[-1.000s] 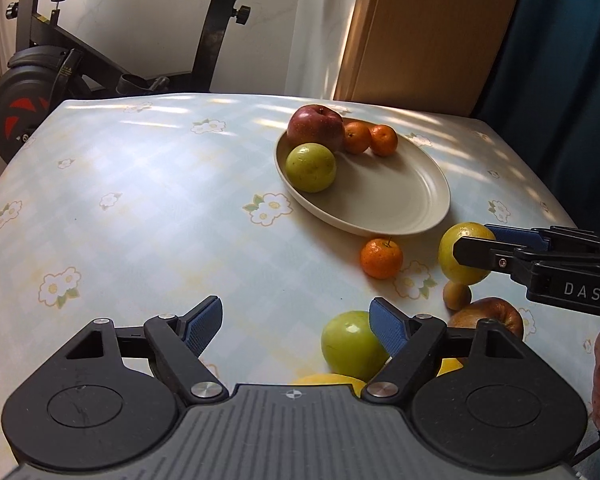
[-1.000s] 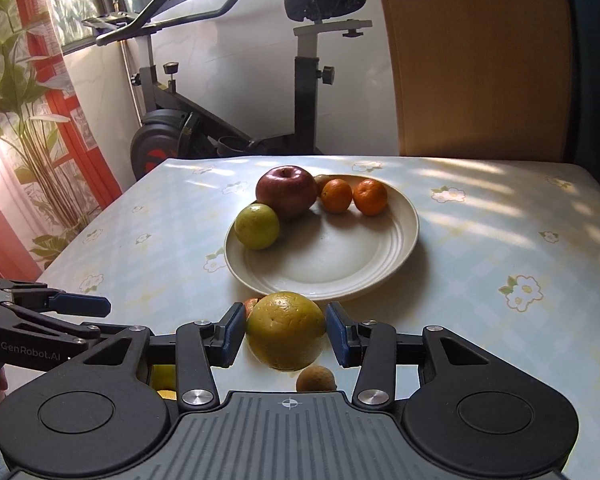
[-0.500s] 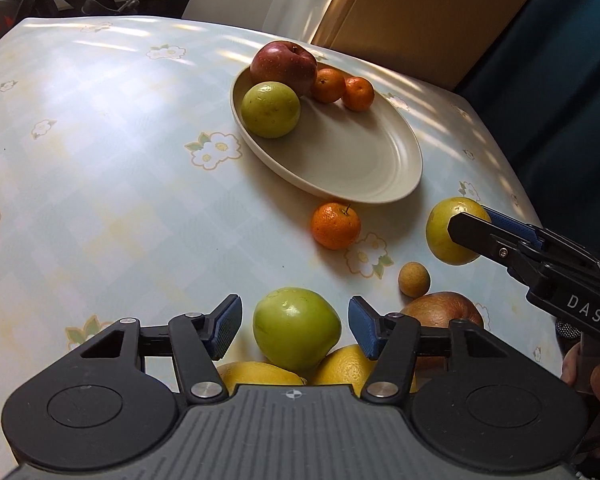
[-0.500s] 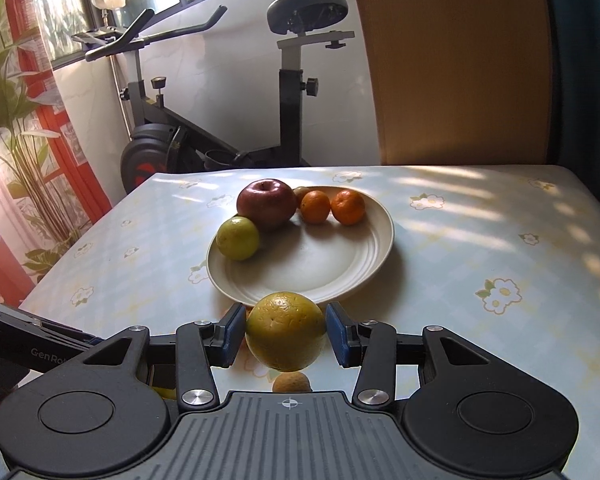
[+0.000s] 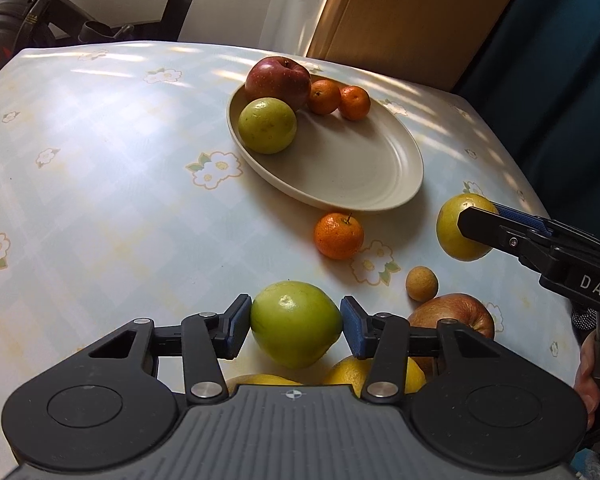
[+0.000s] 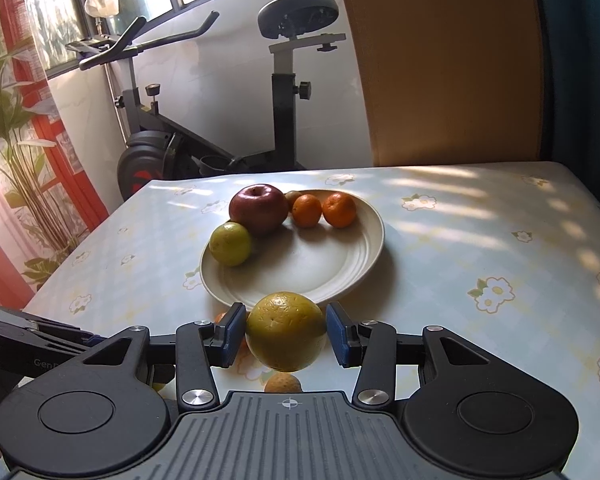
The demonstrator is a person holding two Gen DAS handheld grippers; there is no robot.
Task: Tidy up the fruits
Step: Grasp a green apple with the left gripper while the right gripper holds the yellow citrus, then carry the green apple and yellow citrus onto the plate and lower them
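Green apple (image 5: 296, 323) sits between your left gripper (image 5: 296, 326) pads, both touching it, near the table's front edge. Your right gripper (image 6: 286, 336) clamps a yellow-green fruit (image 6: 286, 336) just before the plate (image 6: 364, 248).

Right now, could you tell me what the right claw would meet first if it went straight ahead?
Holding the yellow fruit, the right claw would probably meet the plate near rim first; its height above the table is unclear.

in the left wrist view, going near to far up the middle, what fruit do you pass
green apple between the left gripper pads → loose mandarin on the tablecloth → plate → green fruit on the plate → red apple at the plate's far rim
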